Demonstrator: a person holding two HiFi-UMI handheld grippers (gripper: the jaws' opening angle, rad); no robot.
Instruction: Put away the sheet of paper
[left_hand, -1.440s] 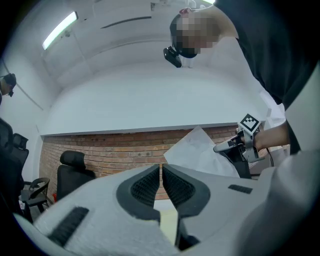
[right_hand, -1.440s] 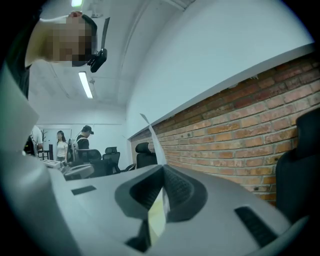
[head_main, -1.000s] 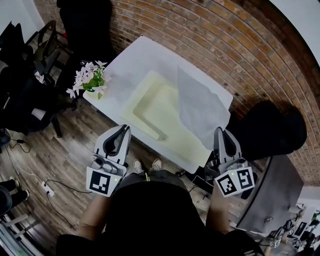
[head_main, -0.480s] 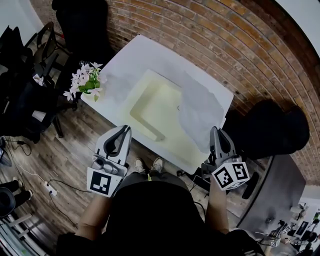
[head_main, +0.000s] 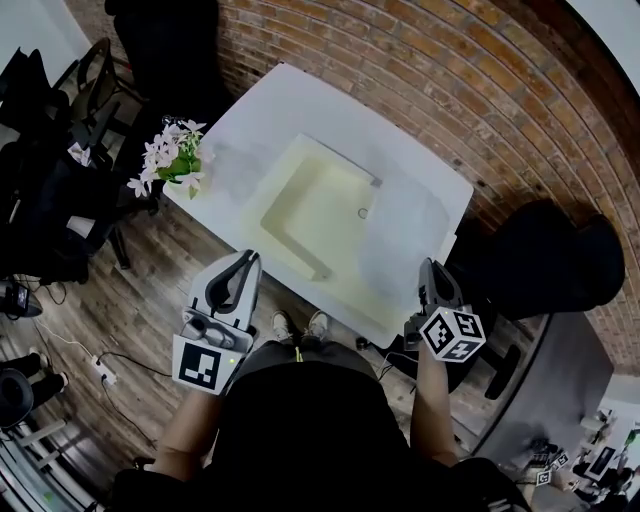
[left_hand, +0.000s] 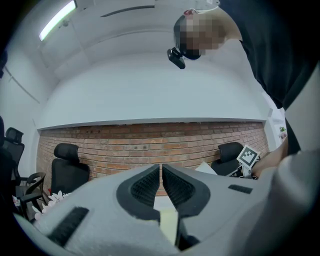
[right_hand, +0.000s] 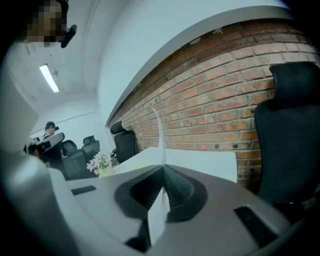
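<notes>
Grips sheet of paper (head_main: 400, 230) in clenched right gripper (head_main: 432, 266) over tray's (head_main: 292, 238) right side; left gripper's (head_main: 247, 259) jaws pressed together, near left.

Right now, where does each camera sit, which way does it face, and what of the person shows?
Head view: on the person's head, looking steeply down at white table and tray; torso, arms, left claw, right claw show.
Left gripper view: on the shut, empty left claw, facing level at the brick wall; dark clothing at right.
Right gripper view: on the right claw, shut on the sheet of paper, facing along the table.
Shared: head and right gripper views show that sheet and flowers.
</notes>
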